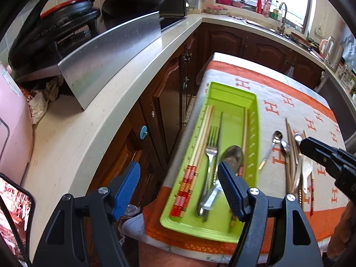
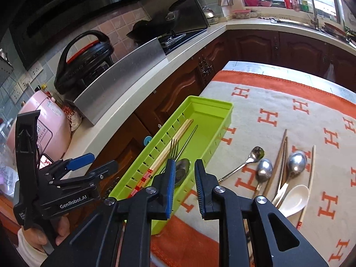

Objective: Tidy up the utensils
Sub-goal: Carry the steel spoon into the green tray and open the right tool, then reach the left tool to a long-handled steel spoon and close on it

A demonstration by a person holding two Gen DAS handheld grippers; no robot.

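Observation:
A green slotted tray (image 1: pixel 251 102) (image 2: pixel 222 106) lies on the orange-and-white cloth. It holds a fork (image 1: pixel 211 146) (image 2: pixel 174 149), a steel spoon (image 1: pixel 233 153) (image 2: pixel 183 170) and chopsticks (image 1: pixel 200 138). My left gripper (image 1: pixel 178 178) hovers open over the tray's near end with nothing between its blue pads; it also shows in the right wrist view (image 2: pixel 98 162). My right gripper (image 2: pixel 183 173) stands slightly open above the tray's right wall, nothing between its pads. Loose on the cloth lie steel spoons (image 2: pixel 264 170), brown chopsticks (image 2: pixel 281 155) and a white ceramic spoon (image 2: pixel 293 198).
A pale counter (image 1: pixel 89 133) with a steel splash panel (image 1: pixel 111 55) and a black pressure cooker (image 2: pixel 84 62) runs along the left. A pink appliance (image 2: pixel 44 122) stands at its near end. Dark wooden cabinets (image 1: pixel 244 42) and a sink tap (image 1: pixel 282 11) lie beyond the table.

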